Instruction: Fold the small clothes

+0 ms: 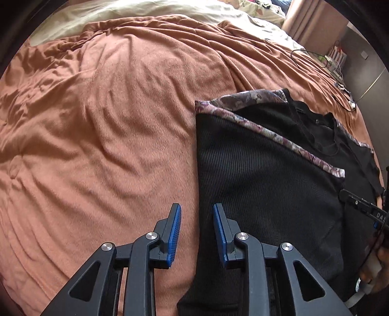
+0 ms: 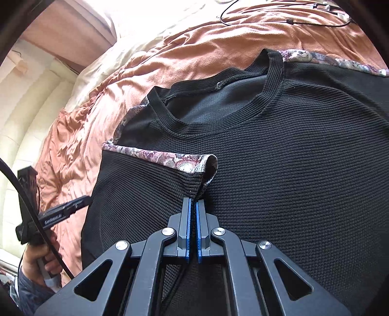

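Black top (image 2: 291, 150) lower hem cut off, both views.

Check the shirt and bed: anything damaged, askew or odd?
No damage visible. The black shirt has its floral-cuffed sleeve folded in, pinched by the right gripper. Loose cables lie on the blanket.

Both views are taken close above, angled steeply down. The black top (image 1: 267, 182) (image 2: 291, 158) on the orange blanket (image 1: 97, 121) (image 2: 80, 116) is shared, at right and centre respectively.
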`<state>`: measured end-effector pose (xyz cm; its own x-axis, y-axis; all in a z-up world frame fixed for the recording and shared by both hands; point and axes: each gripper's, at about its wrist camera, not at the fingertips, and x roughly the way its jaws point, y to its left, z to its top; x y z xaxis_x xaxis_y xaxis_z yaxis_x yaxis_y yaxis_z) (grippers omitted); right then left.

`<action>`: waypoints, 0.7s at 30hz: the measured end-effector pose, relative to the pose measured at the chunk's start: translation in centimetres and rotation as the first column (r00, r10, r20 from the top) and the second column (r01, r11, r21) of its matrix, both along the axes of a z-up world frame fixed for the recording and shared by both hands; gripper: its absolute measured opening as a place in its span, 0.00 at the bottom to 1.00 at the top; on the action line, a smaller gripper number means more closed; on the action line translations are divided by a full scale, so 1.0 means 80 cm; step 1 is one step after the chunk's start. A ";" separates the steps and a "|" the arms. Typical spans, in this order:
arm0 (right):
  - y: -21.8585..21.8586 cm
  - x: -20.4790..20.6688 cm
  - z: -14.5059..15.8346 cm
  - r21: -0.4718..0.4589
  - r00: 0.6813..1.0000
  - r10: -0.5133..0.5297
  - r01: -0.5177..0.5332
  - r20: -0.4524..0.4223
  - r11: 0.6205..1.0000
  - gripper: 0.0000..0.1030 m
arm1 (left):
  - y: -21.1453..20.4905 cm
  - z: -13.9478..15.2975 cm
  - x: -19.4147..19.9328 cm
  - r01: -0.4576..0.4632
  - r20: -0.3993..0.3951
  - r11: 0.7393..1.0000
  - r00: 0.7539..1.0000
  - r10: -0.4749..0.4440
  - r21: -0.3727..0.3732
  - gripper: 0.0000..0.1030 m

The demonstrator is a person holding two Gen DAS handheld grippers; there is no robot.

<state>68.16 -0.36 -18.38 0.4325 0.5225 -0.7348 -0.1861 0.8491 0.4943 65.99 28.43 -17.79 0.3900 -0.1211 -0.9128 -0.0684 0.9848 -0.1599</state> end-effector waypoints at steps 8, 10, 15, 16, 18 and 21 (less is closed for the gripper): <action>-0.003 -0.013 0.012 -0.054 1.000 0.000 -0.001 -0.022 0.999 0.29 | 0.008 -0.015 -0.033 -0.019 -0.050 0.999 0.999 0.021 0.041 0.39; -0.011 -0.025 0.026 -0.059 1.000 -0.011 0.011 0.012 0.998 0.64 | 0.013 -0.013 -0.039 -0.046 -0.065 0.996 0.997 0.051 0.072 0.39; -0.020 -0.062 0.063 -0.095 0.997 0.027 -0.020 0.066 0.995 0.71 | 0.018 0.009 -0.064 -0.069 -0.048 0.995 0.996 0.073 0.067 0.39; -0.023 -0.070 0.069 -0.108 0.997 0.036 -0.028 0.072 0.994 0.71 | 0.017 0.017 -0.070 -0.067 -0.039 0.996 0.997 0.070 0.065 0.39; -0.026 -0.086 0.084 -0.111 0.996 0.053 -0.045 0.073 0.993 0.71 | 0.013 0.035 -0.084 -0.067 -0.022 0.996 0.997 0.069 0.056 0.39; -0.034 -0.113 0.108 -0.148 0.993 0.071 -0.056 0.098 0.987 0.71 | 0.000 0.063 -0.104 -0.067 0.004 0.997 0.998 0.066 0.046 0.51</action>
